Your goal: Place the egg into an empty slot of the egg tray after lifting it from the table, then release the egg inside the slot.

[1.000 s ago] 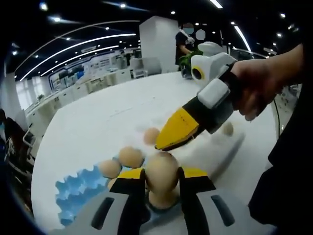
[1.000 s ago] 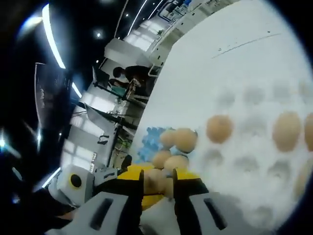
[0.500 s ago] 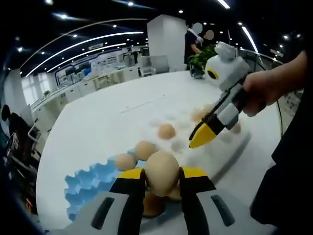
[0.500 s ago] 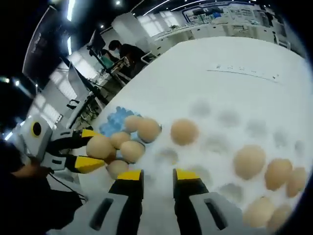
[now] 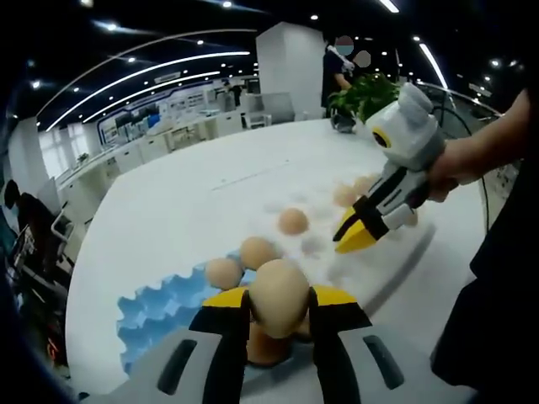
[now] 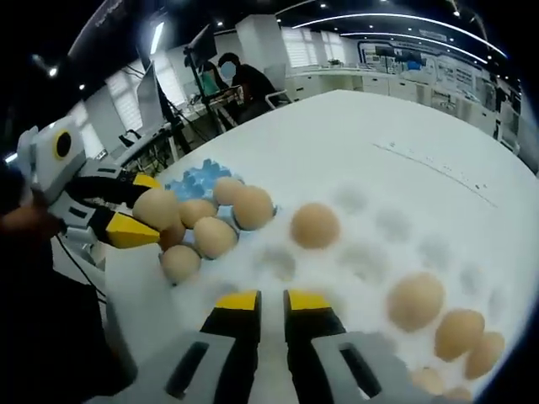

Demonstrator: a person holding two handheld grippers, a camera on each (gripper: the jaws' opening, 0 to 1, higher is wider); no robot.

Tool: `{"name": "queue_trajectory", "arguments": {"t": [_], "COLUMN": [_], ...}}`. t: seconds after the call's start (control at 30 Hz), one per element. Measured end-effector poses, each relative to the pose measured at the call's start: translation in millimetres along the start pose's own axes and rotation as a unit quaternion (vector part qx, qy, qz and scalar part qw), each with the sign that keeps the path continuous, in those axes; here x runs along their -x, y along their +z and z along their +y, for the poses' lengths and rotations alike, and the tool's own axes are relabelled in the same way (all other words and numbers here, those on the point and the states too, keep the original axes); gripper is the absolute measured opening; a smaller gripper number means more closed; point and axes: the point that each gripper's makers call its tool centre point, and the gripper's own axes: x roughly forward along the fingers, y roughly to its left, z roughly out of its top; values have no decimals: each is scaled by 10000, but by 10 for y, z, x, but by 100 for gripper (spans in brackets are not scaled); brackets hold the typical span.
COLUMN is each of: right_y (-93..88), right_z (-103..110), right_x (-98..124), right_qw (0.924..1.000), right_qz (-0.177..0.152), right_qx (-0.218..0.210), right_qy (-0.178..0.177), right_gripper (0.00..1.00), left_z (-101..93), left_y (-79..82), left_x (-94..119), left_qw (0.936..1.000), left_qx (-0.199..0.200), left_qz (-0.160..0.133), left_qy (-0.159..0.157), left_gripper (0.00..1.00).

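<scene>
My left gripper (image 5: 279, 305): clenched on one egg (image 5: 279, 296), held above the blue egg tray (image 5: 156, 308) among other eggs (image 5: 224, 273). My right gripper (image 6: 269, 305): jaws nearly together, nothing between them, over the white egg tray (image 6: 370, 252) on the table (image 5: 194, 189).

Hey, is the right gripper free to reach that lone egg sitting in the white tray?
Probably yes. The right gripper carries nothing, and bare white tray lies between it and the lone egg.
</scene>
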Motion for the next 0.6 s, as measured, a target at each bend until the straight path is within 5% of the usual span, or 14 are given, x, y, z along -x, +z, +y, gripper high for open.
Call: {"name": "queue_trajectory", "arguments": {"t": [0.6], "right_y": [-1], "right_z": [2], "right_x": [0], "right_qw": [9997], "right_qz": [-155], "right_qx": [-182], "right_qy": [-37], "right_gripper": [11], "left_z": [416], "left_y": [-142], "left_x": [108], "left_qw": [9987], "left_qx": [122], "left_qz": [260], "left_qy": [418], "left_gripper": [28]}}
